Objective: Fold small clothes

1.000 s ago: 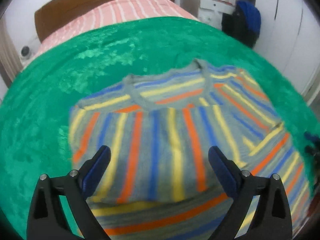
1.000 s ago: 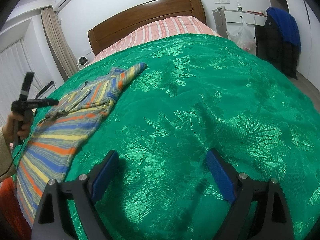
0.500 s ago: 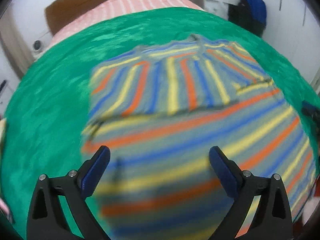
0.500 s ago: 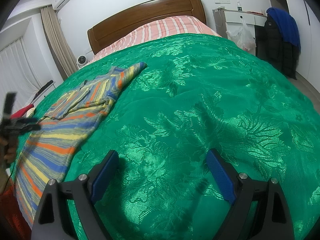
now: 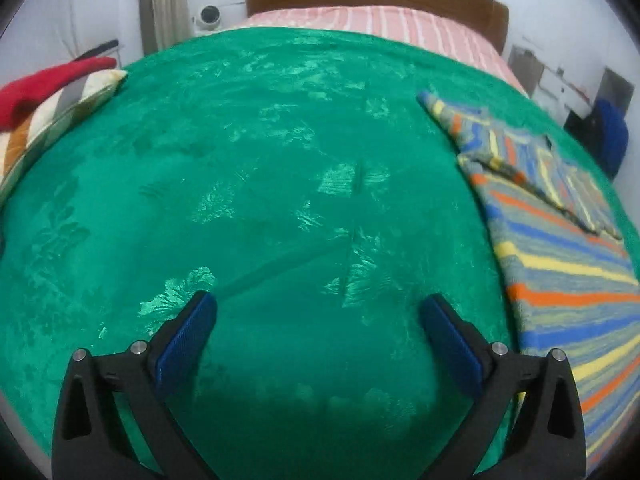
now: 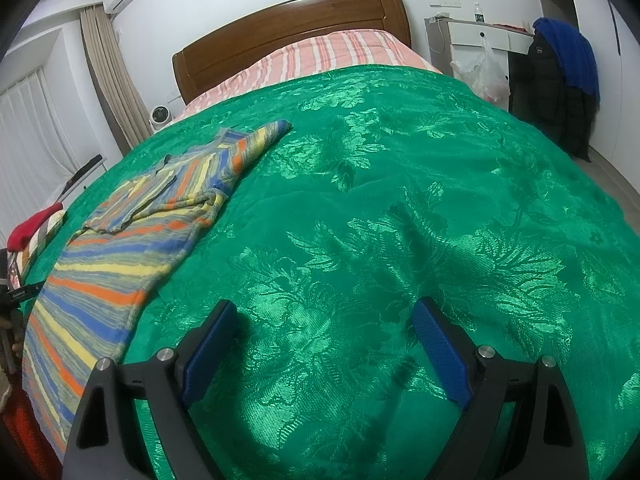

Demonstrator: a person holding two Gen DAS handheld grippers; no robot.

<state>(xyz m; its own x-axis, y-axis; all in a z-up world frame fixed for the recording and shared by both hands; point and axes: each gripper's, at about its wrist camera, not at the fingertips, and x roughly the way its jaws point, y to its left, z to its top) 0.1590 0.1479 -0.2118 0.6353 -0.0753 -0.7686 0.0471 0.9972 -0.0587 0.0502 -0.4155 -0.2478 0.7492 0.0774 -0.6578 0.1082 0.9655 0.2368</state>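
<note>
A small striped sweater (image 6: 132, 248) in grey, blue, yellow and orange lies flat on the green bedspread (image 6: 400, 220), its upper part folded over with one sleeve pointing toward the headboard. In the left wrist view the sweater (image 5: 560, 248) sits at the right edge. My left gripper (image 5: 318, 320) is open over bare bedspread (image 5: 260, 200), to the left of the sweater, nothing between its blue pads. My right gripper (image 6: 322, 334) is open too, hovering over bare bedspread to the right of the sweater's hem.
A pile of clothes with a red piece (image 5: 44, 88) lies at the bed's left edge. The wooden headboard (image 6: 288, 36) and striped sheet (image 6: 320, 56) are at the far end. A white desk (image 6: 480, 40) and a dark jacket (image 6: 560, 92) stand beyond the bed on the right.
My left gripper has swung off the sweater to the left and rolled; the sweater went from filling its view to the right edge. The right gripper has stayed put.
</note>
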